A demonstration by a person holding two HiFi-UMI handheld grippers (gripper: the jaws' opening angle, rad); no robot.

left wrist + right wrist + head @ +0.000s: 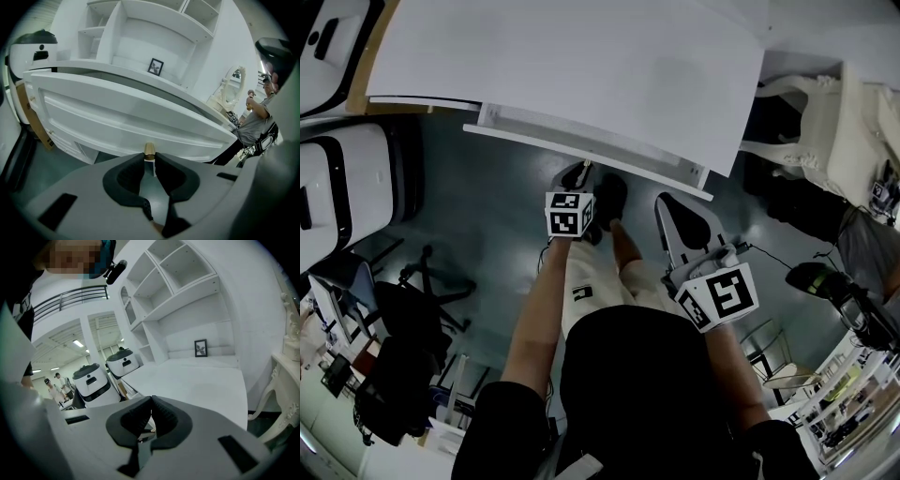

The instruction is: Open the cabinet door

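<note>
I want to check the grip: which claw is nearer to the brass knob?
Left. The left claw grips the knob; the right claw is shut, to the knob's right, clear of the door.

I stand in a robot lab hall: white dome-topped robot units (91, 379), a metal-railed mezzanine (70, 298), a white built-in shelving wall (187, 290).

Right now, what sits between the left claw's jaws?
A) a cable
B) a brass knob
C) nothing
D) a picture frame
B: the left gripper view shows the left claw gripping the knob on the door.
</note>
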